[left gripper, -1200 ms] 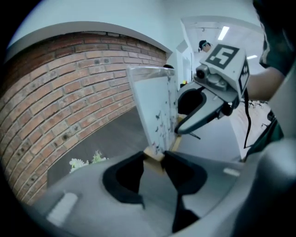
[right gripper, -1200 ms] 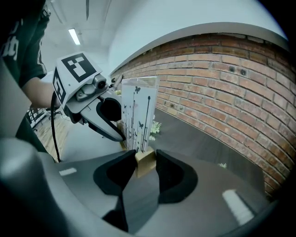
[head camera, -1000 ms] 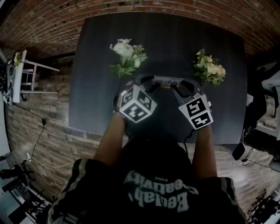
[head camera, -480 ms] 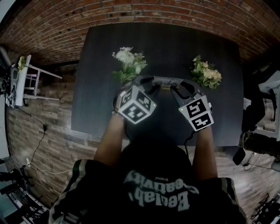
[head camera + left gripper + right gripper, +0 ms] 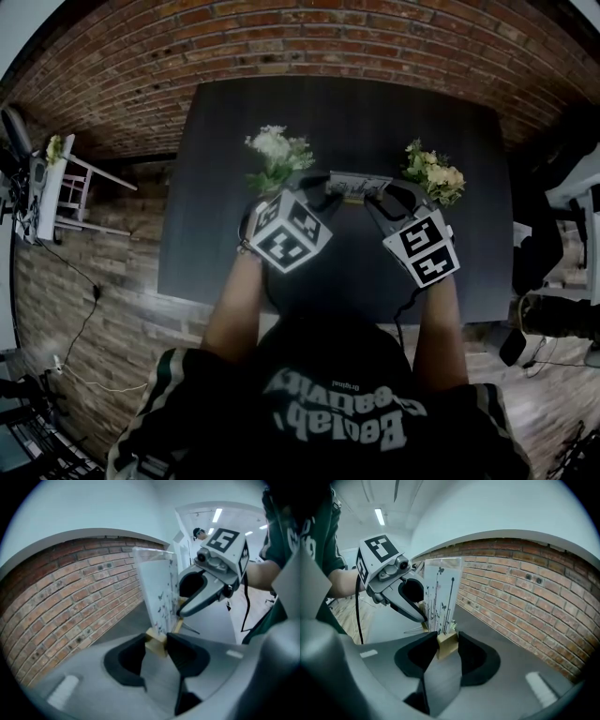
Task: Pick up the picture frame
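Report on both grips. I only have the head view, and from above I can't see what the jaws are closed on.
Observer: In the left gripper view, the left gripper is clamped on the wooden base at one end of the picture frame.
Operator: Now check the right one.
Observer: The right gripper pinches the same wooden base at the other end, with a pad on each side.
Operator: Describe how the frame sits.
Observer: It stands upright. A clear panel, printed with dark stems and butterflies, rises from the base.
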The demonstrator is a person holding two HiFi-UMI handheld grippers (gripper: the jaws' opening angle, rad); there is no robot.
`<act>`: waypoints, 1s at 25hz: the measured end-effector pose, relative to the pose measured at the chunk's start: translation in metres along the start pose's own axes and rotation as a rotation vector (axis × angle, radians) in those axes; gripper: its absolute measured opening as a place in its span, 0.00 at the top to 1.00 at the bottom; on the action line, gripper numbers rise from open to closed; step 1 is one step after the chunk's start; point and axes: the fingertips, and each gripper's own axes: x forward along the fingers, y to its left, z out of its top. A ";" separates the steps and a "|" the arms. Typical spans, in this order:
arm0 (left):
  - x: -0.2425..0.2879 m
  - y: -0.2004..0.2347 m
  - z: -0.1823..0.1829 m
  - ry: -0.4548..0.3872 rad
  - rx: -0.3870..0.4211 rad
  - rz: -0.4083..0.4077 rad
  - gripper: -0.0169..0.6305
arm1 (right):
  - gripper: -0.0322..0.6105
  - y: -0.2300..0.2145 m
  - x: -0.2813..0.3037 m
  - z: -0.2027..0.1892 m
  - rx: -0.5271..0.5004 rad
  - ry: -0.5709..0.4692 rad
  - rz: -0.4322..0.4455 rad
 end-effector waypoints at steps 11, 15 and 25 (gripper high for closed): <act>-0.029 -0.002 0.029 -0.019 0.024 0.011 0.75 | 0.72 0.001 -0.032 0.026 -0.018 -0.026 -0.034; -0.039 -0.003 0.038 -0.026 0.021 0.020 0.75 | 0.72 0.002 -0.044 0.037 -0.031 -0.042 -0.052; -0.047 -0.009 0.044 -0.030 0.023 0.019 0.74 | 0.72 0.005 -0.055 0.041 -0.048 -0.054 -0.072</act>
